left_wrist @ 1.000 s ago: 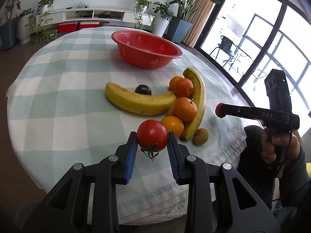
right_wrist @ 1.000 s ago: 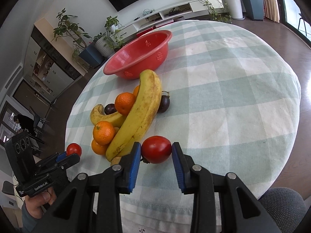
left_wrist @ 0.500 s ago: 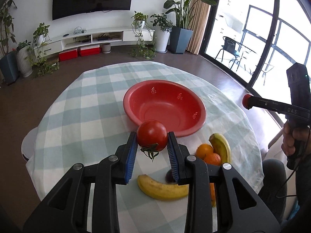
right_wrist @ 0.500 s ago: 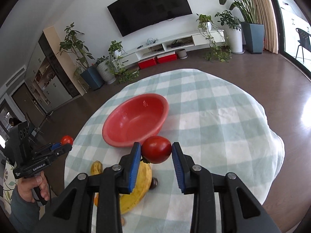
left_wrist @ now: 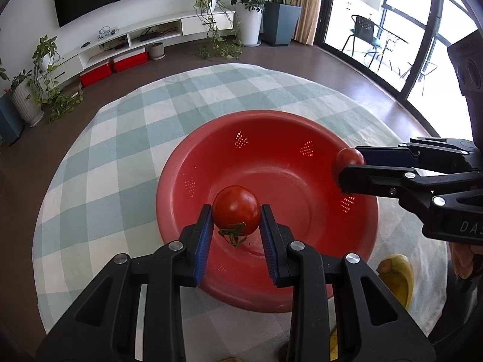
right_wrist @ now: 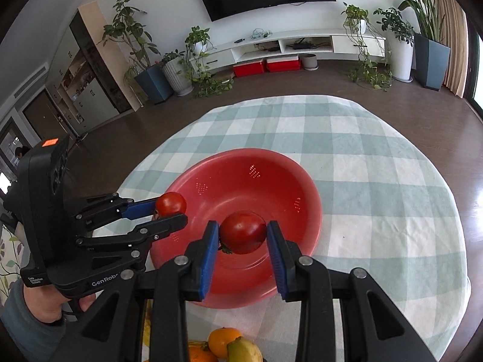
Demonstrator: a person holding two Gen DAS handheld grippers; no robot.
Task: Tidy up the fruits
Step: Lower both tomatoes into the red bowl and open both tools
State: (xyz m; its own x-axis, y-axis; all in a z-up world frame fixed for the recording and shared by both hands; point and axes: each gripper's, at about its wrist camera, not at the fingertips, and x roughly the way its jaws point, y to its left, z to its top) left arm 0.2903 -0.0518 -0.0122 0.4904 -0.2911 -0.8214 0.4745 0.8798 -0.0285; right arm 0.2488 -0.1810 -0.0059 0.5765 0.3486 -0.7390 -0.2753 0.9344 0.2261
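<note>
Now: left gripper (left_wrist: 236, 221) jaws pinching tomato (left_wrist: 236, 210), right gripper (right_wrist: 243, 238) jaws pinching second tomato (right_wrist: 243, 233); red bowl (left_wrist: 271, 126) directly below both.

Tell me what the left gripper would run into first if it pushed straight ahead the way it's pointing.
Most likely the inside floor of the red bowl. The left gripper, shut on a tomato, aims down into it with nothing between. Depth is unclear, so the exact spot is a guess.
</note>
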